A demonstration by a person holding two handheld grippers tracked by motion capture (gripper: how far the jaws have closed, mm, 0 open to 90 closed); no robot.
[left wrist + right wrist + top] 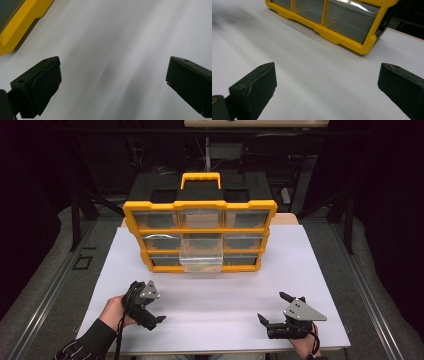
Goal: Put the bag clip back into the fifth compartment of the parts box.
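White and flat, a rectangular table top (215,305) sits in a dark room, with black frames and cables behind it. At the far middle of the table stands a yellow and black plastic organiser case (200,232) with a yellow carry handle (200,179) on top. Its front faces the person and holds three rows of three clear plastic drawers. One clear drawer (201,256), in the middle column low down, is pulled part way out toward the person.

Near the front left of the table, the left gripper (154,307) is held in a hand (114,311) with a dark patterned sleeve. Its black jaws are spread wide with nothing between them, above bare white table. Near the front right, the right gripper (273,308) is held low over the table, also with jaws spread wide and empty. Both grippers are well apart from the case and from each other.
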